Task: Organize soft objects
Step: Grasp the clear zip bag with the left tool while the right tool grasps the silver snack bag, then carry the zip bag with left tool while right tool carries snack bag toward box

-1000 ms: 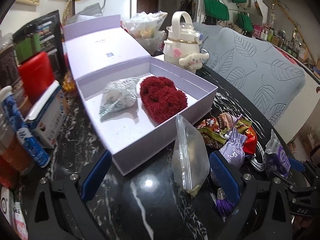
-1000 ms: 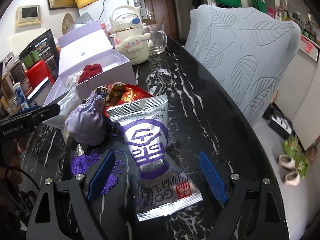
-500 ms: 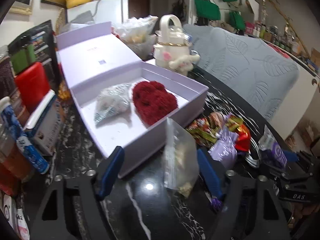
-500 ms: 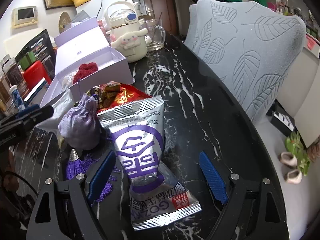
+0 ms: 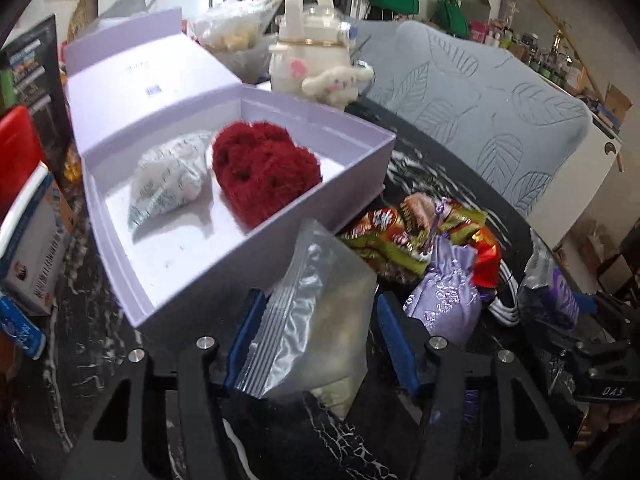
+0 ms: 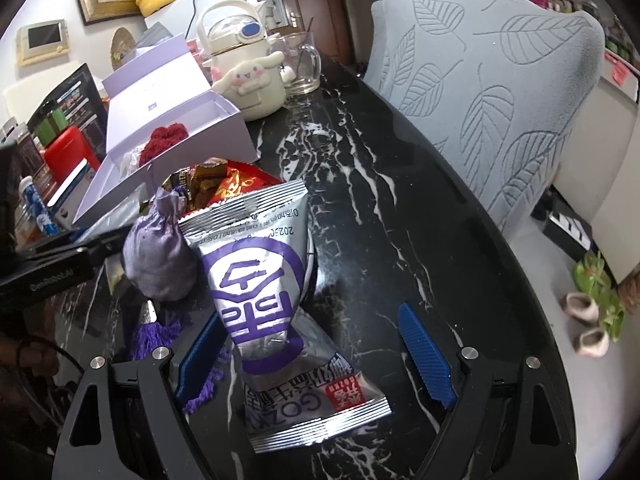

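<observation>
Black marbled surface [image 6: 400,208] is seen carrying an open lilac box [image 5: 280,236], with a red fluffy heart [image 5: 264,176] and a pale pouch [image 5: 172,180] inside. Clear zip bag [image 5: 316,320] stands between the left gripper [image 5: 318,340] fingers, which are closing on it. Right gripper [image 6: 316,356] fingers are spread wide around a silver snack packet [image 6: 260,280], not gripped.

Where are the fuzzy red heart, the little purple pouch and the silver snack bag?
fuzzy red heart [image 5: 266,170], left wrist view, middle of its plush top.
purple pouch [image 6: 158,258], right wrist view, its rounded belly.
silver snack bag [image 6: 256,276], right wrist view, the purple emblem.
</observation>
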`<state>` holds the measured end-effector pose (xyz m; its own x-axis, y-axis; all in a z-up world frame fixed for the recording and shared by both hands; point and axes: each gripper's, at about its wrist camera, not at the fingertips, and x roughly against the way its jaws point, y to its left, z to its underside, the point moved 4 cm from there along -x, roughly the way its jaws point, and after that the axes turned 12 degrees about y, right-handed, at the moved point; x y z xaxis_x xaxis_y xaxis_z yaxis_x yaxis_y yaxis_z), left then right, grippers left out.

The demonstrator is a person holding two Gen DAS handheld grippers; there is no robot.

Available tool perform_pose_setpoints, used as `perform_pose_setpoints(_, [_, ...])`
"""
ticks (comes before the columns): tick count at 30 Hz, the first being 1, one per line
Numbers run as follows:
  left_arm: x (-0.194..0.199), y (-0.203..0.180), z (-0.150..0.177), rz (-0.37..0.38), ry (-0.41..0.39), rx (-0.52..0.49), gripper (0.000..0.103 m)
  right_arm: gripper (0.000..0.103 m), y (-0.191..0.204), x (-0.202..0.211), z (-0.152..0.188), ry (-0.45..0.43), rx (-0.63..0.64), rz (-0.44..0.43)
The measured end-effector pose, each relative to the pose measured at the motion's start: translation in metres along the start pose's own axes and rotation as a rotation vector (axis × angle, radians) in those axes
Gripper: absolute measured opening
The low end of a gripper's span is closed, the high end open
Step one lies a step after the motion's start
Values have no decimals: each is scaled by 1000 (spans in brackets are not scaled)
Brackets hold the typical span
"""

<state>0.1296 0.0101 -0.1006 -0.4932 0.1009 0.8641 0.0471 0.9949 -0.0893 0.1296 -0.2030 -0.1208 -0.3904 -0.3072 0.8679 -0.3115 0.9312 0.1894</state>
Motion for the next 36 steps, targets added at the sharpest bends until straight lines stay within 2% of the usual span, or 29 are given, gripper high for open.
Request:
perform_pose_setpoints(4, [-12,2,2,37,46,6,58,80,2,0,0,-2,7,-12])
perform_pose_setpoints(8, [-23,-2,3,24,70,-17,58,70,5,1,0,-5,18,-7])
perform_pose_setpoints(10, [-25,-4,2,12,75,-37,57,54,6,1,0,-6,24,-8])
perform_pose_setpoints(11, [-25,-5,2,11,74,-41,44,50,7,1,0,-5,29,-11])
perform_pose_setpoints(13, [-26,-7,2,9,67,-45,36,40,9,1,1,-6,40,-11])
perform_pose_setpoints(14, [-26,-7,1,5,61,-49,34,38,10,3,1,-11,45,-5])
perform_pose_setpoints(15, [-25,-7,2,-9,53,-56,33,33,10,4,1,-15,49,-2])
perform_pose_setpoints(18, [-21,-7,2,7,49,-56,32,29,10,7,3,-27,57,15])
perform_pose_setpoints(24, [-6,-5,14,31,40,-33,32,27,10,13,8,-35,54,19])
perform_pose_setpoints(36, [34,-11,38,9,-11,-28,32,27,29,26,21,-57,105,-25])
